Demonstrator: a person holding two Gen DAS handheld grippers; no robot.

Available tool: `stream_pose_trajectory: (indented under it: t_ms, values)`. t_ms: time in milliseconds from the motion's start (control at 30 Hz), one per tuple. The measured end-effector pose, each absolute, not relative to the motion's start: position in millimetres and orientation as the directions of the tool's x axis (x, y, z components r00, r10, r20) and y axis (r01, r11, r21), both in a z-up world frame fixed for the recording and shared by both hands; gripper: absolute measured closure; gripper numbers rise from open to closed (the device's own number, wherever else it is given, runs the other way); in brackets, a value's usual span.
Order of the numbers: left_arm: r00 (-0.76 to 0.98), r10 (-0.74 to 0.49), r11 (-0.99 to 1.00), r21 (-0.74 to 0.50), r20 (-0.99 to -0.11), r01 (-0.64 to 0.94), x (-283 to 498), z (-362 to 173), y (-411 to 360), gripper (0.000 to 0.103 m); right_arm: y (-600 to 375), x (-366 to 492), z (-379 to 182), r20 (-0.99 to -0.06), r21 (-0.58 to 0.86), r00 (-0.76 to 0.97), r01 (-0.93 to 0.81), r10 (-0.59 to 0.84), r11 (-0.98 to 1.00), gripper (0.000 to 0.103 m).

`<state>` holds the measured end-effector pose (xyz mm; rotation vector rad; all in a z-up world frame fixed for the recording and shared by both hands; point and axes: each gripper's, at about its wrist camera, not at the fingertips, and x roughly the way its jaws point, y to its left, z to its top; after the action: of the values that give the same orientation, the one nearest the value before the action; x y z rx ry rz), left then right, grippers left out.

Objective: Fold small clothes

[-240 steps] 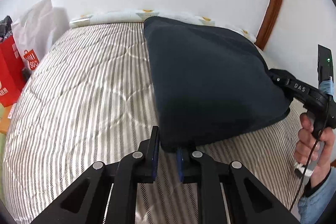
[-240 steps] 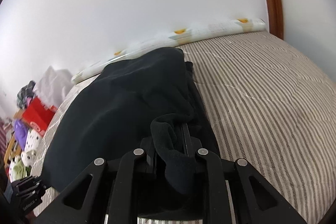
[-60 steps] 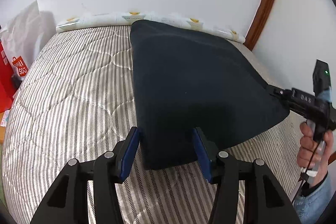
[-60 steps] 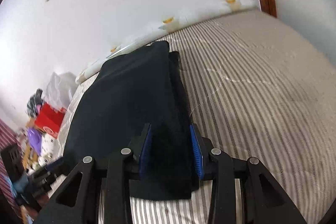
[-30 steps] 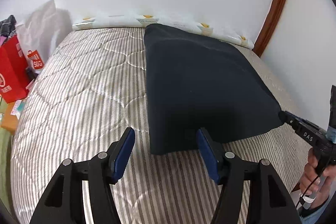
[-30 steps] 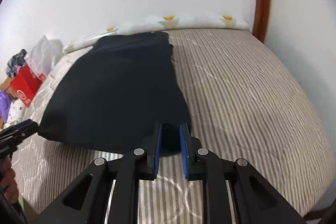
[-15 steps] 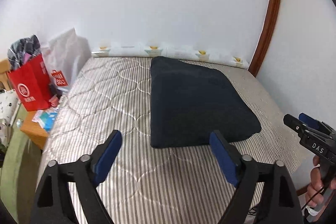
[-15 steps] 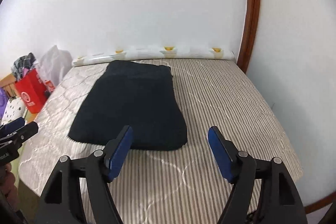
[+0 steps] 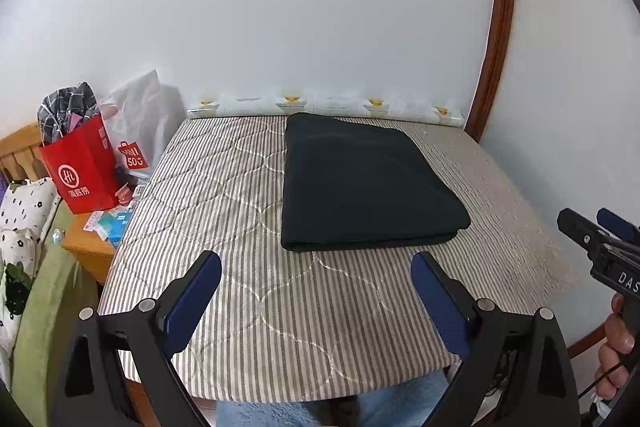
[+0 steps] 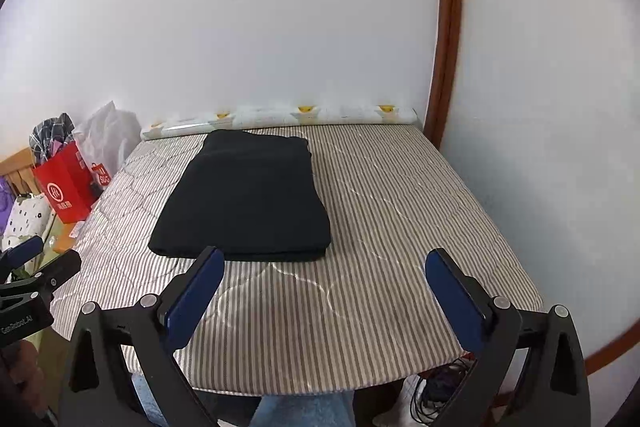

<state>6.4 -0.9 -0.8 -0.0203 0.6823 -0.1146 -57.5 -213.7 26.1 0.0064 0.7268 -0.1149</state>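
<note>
Both grippers [image 9: 316, 301] [image 10: 325, 301] spread, apparently above mattress [image 9: 240, 195]

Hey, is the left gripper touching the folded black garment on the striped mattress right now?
Apart. In the left wrist view, the left gripper stands open, with bare striped mattress showing between its blue fingertips and the folded black garment.

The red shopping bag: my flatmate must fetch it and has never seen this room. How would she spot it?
Start at the striped mattress and go to its left side, where a low wooden stand sits. The red shopping bag stands there with checked cloth poking out, beside a white plastic bag; it alone is bright red with a white circular logo.
</note>
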Motion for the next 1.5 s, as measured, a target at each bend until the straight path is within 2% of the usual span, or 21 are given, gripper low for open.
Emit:
stream_pose_trajectory:
  t_ms: [1500]
  values:
    - [0.776,-0.078,0.997,-0.05,-0.626,0.06,-6.0,2.5,-0.7,0.007,-208.8,-74.4,26.2,-0.664,-0.075,0.735,0.116,-0.137,0.99,0.003]
